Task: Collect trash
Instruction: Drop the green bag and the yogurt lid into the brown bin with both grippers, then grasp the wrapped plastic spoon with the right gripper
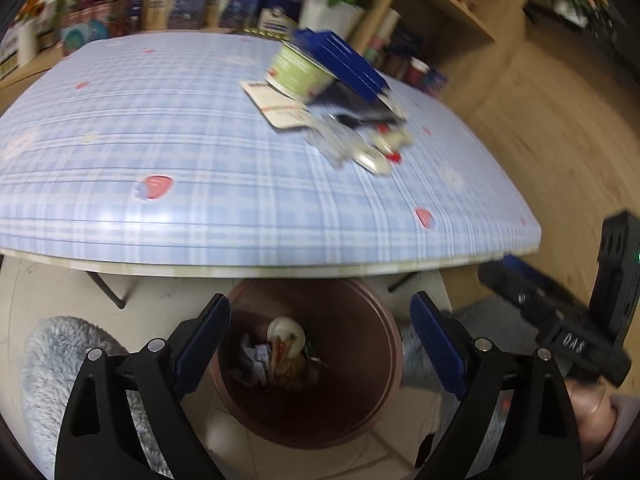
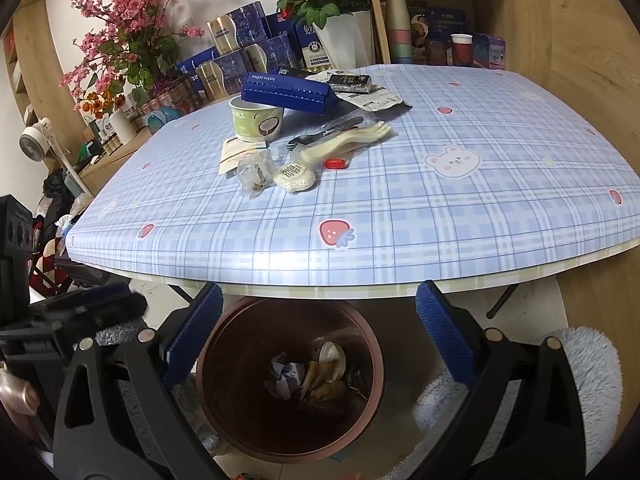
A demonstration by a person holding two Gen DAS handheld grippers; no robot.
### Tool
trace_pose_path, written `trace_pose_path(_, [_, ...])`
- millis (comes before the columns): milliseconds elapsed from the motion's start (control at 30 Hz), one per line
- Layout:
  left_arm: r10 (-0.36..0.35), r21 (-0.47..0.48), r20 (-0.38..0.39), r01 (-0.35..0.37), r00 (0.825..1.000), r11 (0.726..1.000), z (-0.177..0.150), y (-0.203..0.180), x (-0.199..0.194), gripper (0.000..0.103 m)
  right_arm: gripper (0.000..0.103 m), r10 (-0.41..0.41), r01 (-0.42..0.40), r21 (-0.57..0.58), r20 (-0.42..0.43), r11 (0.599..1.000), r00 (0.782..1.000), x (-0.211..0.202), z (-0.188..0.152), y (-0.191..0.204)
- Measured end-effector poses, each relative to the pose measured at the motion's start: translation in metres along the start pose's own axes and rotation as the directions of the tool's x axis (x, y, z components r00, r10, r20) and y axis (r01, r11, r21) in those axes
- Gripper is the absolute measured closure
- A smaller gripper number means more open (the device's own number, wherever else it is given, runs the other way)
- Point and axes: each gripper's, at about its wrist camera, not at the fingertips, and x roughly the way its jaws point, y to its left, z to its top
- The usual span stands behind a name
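Observation:
A brown round bin [image 1: 384,360] [image 2: 372,360] stands on the floor under the table's front edge, with crumpled paper and wrappers inside. Both grippers hover over it. My left gripper [image 1: 320,340] is open and empty. My right gripper [image 2: 318,332] is open and empty too. On the blue checked tablecloth [image 2: 440,208] lies a heap of trash: a green paper cup [image 2: 256,122], a blue box [image 2: 286,94], pale plastic cutlery [image 2: 340,142], a clear crumpled wrapper [image 2: 254,174], a round white lid [image 2: 296,176] and a red cap [image 2: 336,164]. The left wrist view shows the same heap [image 1: 332,100], blurred.
Flower pots [image 2: 336,40], boxes and cans crowd the far side behind the table. Wooden shelves [image 2: 440,8] with paper cups stand at the right. Fluffy grey slippers [image 1: 60,364] [image 2: 580,376] flank the bin. The right gripper's body [image 1: 568,320] shows in the left view.

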Motion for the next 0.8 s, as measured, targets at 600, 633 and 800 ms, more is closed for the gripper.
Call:
trace_pose_path(600, [0.08, -0.043, 0.059, -0.077, 0.995, 0.996, 0.003, 0.01, -0.008, 0.014, 0.006, 0.009, -0.009, 0.013, 0.038, 1.0, 0.999, -0.003, 0.009, -0.005])
trace_pose_path(633, [0.082, -0.041, 0.06, -0.079, 0.995, 0.996, 0.003, 0.01, -0.008, 0.014, 0.006, 0.012, -0.013, 0.019, 0.042, 1.0, 0.999, -0.003, 0.011, -0.006])
trace_pose_path(800, [0.094, -0.037, 0.051, -0.092, 0.994, 0.995, 0.01, 0.012, -0.006, 0.014, 0.006, 0.023, -0.026, 0.046, 0.052, 0.999, 0.998, 0.001, 0.02, -0.015])
